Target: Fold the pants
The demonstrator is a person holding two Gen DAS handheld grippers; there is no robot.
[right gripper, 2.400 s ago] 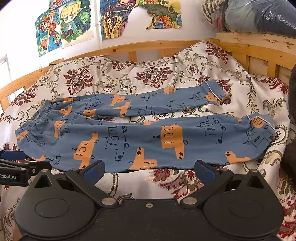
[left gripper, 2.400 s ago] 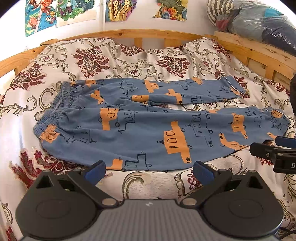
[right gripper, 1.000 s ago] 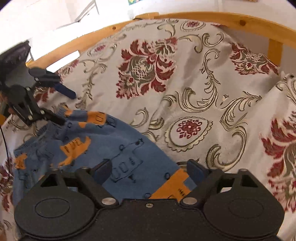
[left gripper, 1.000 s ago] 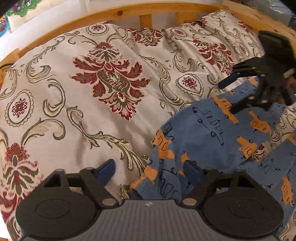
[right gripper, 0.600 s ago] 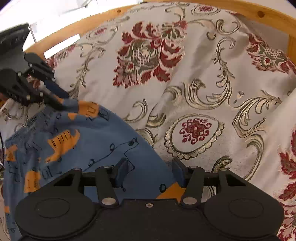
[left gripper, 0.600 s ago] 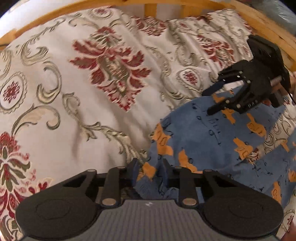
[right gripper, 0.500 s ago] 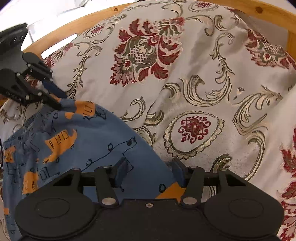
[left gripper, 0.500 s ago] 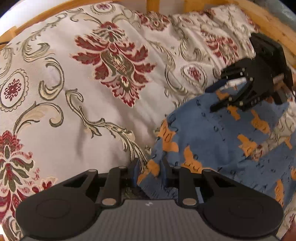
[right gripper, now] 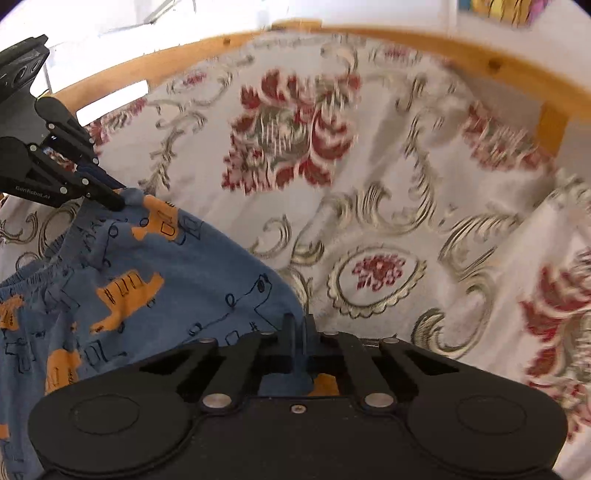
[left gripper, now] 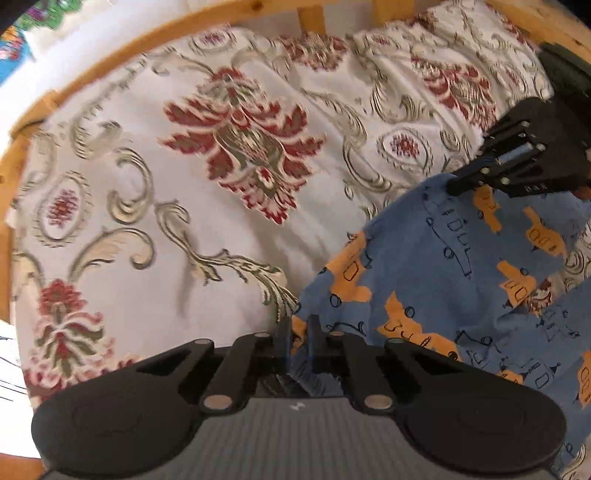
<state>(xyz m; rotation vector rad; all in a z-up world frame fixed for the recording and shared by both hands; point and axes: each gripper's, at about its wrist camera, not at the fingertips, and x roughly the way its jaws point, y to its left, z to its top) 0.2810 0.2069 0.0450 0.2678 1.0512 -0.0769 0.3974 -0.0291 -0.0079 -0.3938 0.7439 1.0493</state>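
Observation:
Blue pants [left gripper: 443,266] with orange vehicle prints lie on a floral bedspread. My left gripper [left gripper: 298,334] is shut on the pants' far edge, cloth bunched between its blue pads. The right gripper [left gripper: 465,184] shows at the right of the left wrist view, pinching the same far edge. From the right wrist camera, the pants [right gripper: 147,280] spread to the lower left and my right gripper [right gripper: 297,332] is shut on the cloth. The left gripper [right gripper: 123,201] appears at the left there, clamped on the waistband corner. Between both grips the edge is raised.
The white bedspread [left gripper: 221,166] with dark red flowers and grey scrolls covers the bed. A wooden bed rail [left gripper: 184,26] curves along the far side, also seen as a rail [right gripper: 480,55] in the right wrist view. Coloured pictures [left gripper: 14,40] hang on the wall.
Both grippers went from open to shut on the pants' far edge. The edge now lifts off the bedspread and both views are blurred by motion.

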